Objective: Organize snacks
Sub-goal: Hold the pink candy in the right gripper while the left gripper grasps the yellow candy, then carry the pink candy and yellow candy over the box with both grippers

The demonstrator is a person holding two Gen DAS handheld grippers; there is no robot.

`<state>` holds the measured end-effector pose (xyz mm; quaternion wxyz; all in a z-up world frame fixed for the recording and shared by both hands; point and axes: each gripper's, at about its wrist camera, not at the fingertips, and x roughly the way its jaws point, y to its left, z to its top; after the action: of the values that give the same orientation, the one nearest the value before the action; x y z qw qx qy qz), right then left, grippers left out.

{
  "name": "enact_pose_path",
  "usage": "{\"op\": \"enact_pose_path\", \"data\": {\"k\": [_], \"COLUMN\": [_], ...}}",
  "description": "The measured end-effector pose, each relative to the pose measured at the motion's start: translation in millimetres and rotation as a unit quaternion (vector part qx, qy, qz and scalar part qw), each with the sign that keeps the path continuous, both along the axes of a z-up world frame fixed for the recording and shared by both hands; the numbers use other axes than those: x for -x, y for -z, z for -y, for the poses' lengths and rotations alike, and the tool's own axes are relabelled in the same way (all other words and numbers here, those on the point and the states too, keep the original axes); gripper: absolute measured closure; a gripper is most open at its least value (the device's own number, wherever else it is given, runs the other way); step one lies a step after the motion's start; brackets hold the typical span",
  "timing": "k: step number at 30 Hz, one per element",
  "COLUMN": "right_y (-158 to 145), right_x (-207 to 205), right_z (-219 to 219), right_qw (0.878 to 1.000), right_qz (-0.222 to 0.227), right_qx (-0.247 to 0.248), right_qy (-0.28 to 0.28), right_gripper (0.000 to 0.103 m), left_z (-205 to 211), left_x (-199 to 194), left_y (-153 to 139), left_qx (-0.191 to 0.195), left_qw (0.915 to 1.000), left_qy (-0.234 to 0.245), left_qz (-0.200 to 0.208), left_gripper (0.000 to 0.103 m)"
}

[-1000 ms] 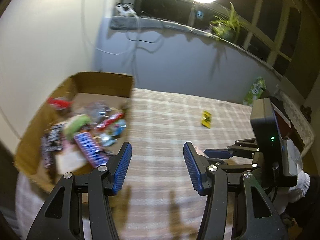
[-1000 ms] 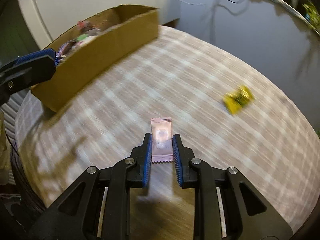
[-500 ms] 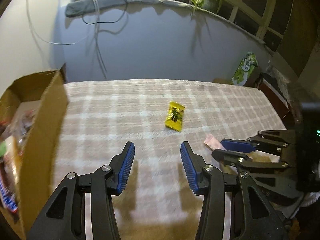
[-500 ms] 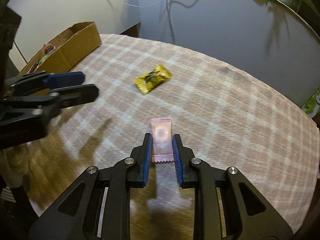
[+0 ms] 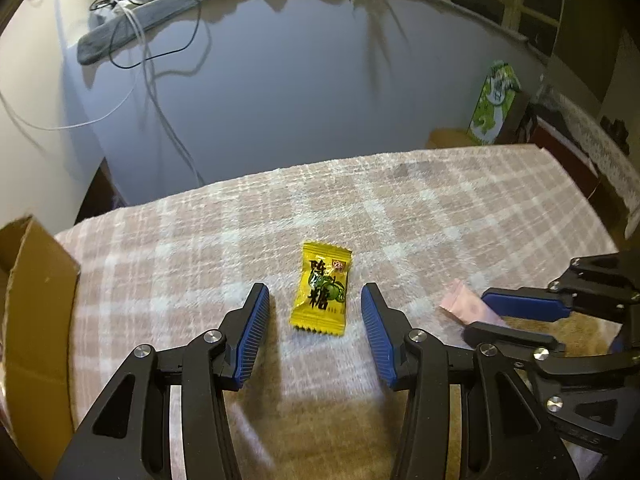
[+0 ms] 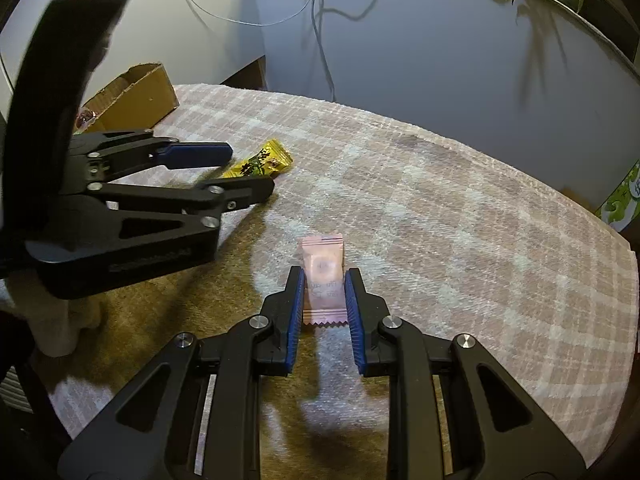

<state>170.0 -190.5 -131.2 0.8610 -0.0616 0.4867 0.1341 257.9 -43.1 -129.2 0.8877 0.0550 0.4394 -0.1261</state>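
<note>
A yellow candy packet [image 5: 322, 290] lies flat on the plaid cloth, between the fingers of my left gripper [image 5: 316, 304], which is open around it and not touching it. It also shows in the right wrist view [image 6: 262, 164], beside the left gripper [image 6: 248, 172]. My right gripper [image 6: 323, 280] is shut on a pink candy packet [image 6: 323, 276]. From the left wrist view the pink packet [image 5: 466, 308] sticks out of the right gripper [image 5: 486, 314] at the right. The cardboard snack box [image 5: 36, 320] stands at the left edge.
The plaid cloth [image 5: 460, 232] covers the table up to a grey wall. The box also shows far left in the right wrist view [image 6: 136, 92]. A green carton [image 5: 496, 104] stands beyond the table's far right edge. Cables hang down the wall.
My left gripper swung away from the box to the right and came down around the yellow packet. My right gripper kept hold of the pink packet and turned right.
</note>
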Motion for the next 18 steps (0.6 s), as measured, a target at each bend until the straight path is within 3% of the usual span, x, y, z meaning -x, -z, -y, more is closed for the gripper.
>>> {"op": "enact_pose_path", "data": {"k": [6, 8, 18], "right_y": [-1.2, -1.4, -6.3], "right_x": [0.4, 0.5, 3.7], "right_z": [1.9, 1.8, 3.4], "right_qw": [1.0, 1.0, 1.0], "right_qz": [0.002, 0.002, 0.004], "right_qx": [-0.004, -0.005, -0.012], "right_qy": [0.001, 0.002, 0.018], "right_gripper": [0.081, 0.081, 0.081], "left_z": [10.6, 15.3, 2.5], "left_x": [-2.0, -0.6, 14.8], "left_y": [1.3, 1.4, -7.2], "left_qx": [-0.015, -0.023, 0.012], "left_qw": [0.9997, 0.9995, 0.9999], "left_qy": [0.016, 0.019, 0.01], "left_qz": [0.008, 0.011, 0.005], "left_gripper": [0.079, 0.08, 0.08]}}
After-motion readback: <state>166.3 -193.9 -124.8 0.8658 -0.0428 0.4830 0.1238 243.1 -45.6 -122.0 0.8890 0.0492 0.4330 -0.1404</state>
